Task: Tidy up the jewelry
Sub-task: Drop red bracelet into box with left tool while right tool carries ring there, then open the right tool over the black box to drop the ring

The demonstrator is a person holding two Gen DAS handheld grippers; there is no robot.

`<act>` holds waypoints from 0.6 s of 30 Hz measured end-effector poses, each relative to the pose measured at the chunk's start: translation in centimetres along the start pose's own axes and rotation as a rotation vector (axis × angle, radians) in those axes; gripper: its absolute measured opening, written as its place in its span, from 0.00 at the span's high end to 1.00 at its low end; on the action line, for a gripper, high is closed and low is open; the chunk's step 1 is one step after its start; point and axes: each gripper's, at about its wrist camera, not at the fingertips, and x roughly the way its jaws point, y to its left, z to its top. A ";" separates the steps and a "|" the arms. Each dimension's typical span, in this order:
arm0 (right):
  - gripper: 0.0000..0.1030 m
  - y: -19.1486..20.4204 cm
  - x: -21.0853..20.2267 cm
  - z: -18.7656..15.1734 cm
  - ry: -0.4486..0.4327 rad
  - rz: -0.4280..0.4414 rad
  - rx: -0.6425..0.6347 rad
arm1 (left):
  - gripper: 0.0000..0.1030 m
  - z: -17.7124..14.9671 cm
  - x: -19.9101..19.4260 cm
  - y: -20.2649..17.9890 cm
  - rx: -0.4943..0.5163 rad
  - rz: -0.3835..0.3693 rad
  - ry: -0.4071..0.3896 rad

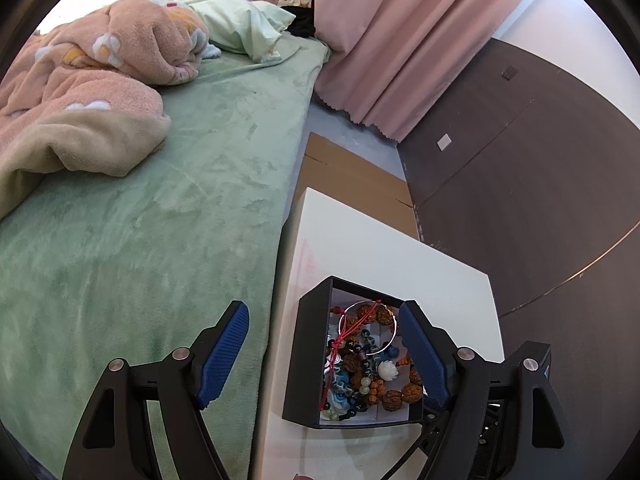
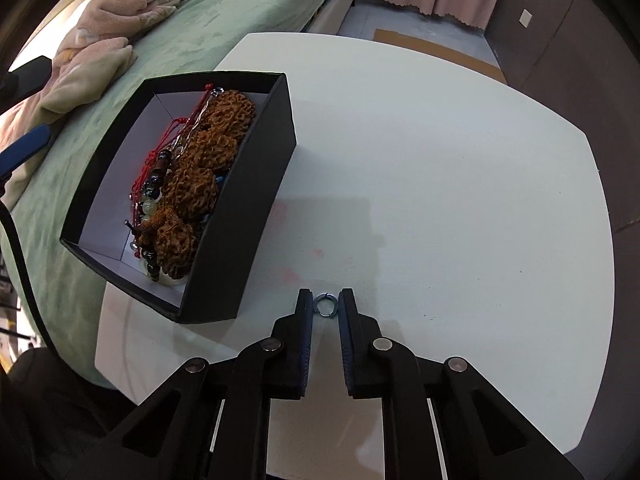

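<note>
Pinching a small silver ring [image 2: 325, 305] between its narrowed jaws, our right gripper [image 2: 325, 300] sits low over the white table [image 2: 440, 160]; we cannot tell whether the ring is lifted or resting there. Our left gripper [image 1: 324, 340] stands wide open, straddling the near-left wall of the black box [image 1: 306, 360], gripping nothing. Inside the box lie wrinkled brown seed beads [image 2: 200, 156], red cord [image 2: 168, 140] and glass beads [image 1: 362, 364]. Beyond are the green bed [image 1: 160, 220] and pink curtain [image 1: 400, 40].
</note>
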 end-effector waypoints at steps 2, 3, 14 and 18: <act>0.87 -0.3 -0.1 0.0 0.001 0.014 0.014 | 0.24 0.0 -0.1 0.1 -0.003 -0.002 -0.002; 0.87 -0.5 -0.3 0.0 -0.003 0.021 0.021 | 0.24 0.0 -0.1 0.1 -0.004 -0.002 -0.003; 0.87 -1.4 -6.1 1.0 -0.238 0.173 0.109 | 0.24 0.2 -0.6 0.2 0.000 -0.017 -0.011; 0.87 0.3 -7.8 1.8 -0.337 0.231 0.093 | 0.22 0.1 -0.8 0.0 0.008 -0.023 -0.013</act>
